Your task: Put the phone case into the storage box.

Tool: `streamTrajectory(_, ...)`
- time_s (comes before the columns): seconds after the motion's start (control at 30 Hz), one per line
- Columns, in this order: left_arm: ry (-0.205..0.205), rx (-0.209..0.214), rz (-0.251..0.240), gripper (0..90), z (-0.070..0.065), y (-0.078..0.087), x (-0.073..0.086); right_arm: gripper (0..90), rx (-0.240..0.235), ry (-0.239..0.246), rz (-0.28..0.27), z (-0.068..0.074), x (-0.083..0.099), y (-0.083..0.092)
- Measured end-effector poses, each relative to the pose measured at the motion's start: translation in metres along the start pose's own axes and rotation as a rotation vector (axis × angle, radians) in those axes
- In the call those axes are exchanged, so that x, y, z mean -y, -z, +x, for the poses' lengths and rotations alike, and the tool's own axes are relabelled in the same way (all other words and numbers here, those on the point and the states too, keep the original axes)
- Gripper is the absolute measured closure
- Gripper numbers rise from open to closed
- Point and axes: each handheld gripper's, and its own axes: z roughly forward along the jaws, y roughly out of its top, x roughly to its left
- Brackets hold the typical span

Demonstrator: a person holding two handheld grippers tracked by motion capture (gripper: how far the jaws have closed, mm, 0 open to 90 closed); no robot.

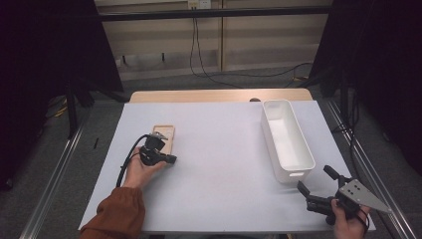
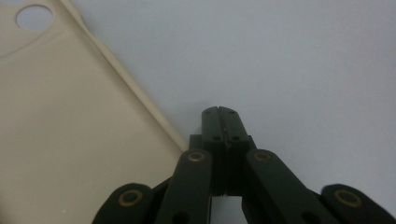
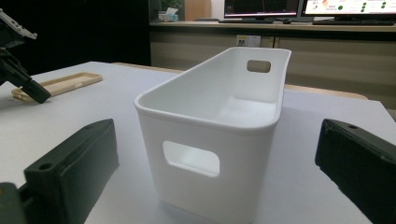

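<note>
So the surface (image 1: 219, 164) is a big pale sheet, smooth, so flat stuff on it probably slides easily.

The white bin (image 1: 286, 139) sits out at about 3 o'clock, long side running toward 12. It's empty, thin-walled plastic, so I'd guess light and a bit flexy at the rim. It has cut-out handles in the short ends, and the rim or a handle slot looks like the obvious place to pinch it.

The tan tray (image 1: 164, 137) is the thing being gone for, lying flat around 10 o'clock from the middle. It looks like a shallow, stiff plastic slab with a low raised lip and a round hole in one corner. Probably light, not fragile, but hard to get under since it lies flush. My guess is the lip along a long edge is the only real grab point, or push it to an edge first.

The left tool (image 2: 222, 112) is fully shut with nothing in it, tips on the surface just beside the tray's long edge, seemingly not touching it.

The right tool (image 1: 316, 181) sits at 5 o'clock, wide open and empty, aimed at the bin's near end.
</note>
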Motion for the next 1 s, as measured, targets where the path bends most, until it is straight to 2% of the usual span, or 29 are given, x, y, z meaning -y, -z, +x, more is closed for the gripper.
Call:
streamTrajectory(0.43, 0.013, 0.008, 0.008, 90.0, 0.005, 0.006, 0.006, 0.0, -0.005, 0.003, 0.003, 0.000, 0.000, 0.000)
streamTrajectory(1.0, 0.010, 0.003, 0.004, 90.0, 0.008, 0.010, 0.011, 0.0, -0.008, 0.004, 0.001, 0.000, 0.000, 0.000)
